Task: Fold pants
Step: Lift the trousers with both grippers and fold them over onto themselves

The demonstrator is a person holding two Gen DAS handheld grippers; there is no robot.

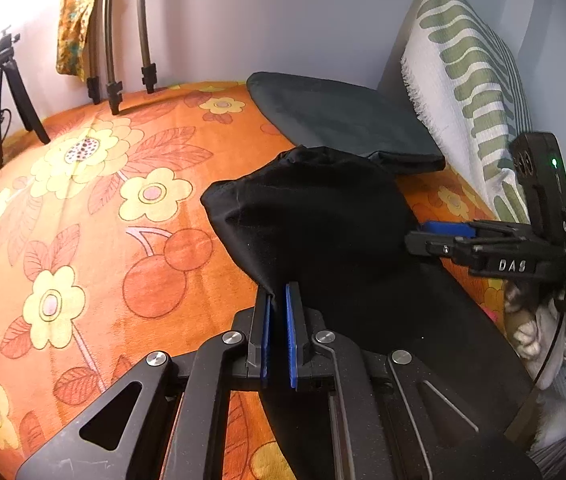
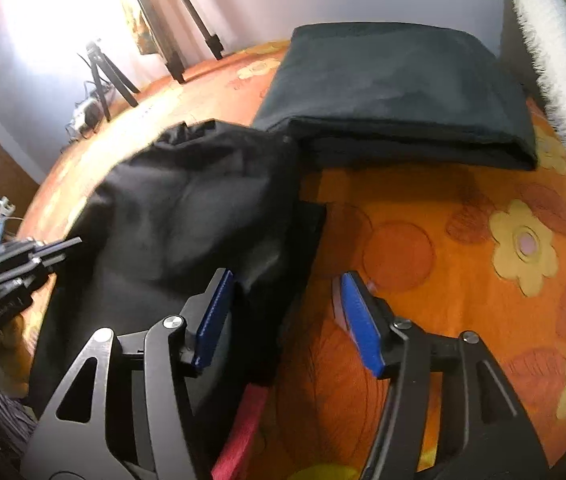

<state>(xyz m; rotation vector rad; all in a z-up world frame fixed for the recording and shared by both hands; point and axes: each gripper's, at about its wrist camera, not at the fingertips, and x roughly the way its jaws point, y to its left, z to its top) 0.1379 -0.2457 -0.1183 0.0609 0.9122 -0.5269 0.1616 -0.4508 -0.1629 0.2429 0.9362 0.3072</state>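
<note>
keeping the left gripper pinched on the black pants edge seems wise while the right gripper, jaws wide over the opposite edge, holds nothing; lay the fold flat. pants lie on an orange flowered blanket, near a folded dark cloth, tripods by the wall.

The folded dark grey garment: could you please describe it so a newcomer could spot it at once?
On the orange floral bedspread, look toward the far wall. The folded dark grey garment lies flat beside the white-and-green pillow, unlike the bunched black pants nearer the grippers.
</note>
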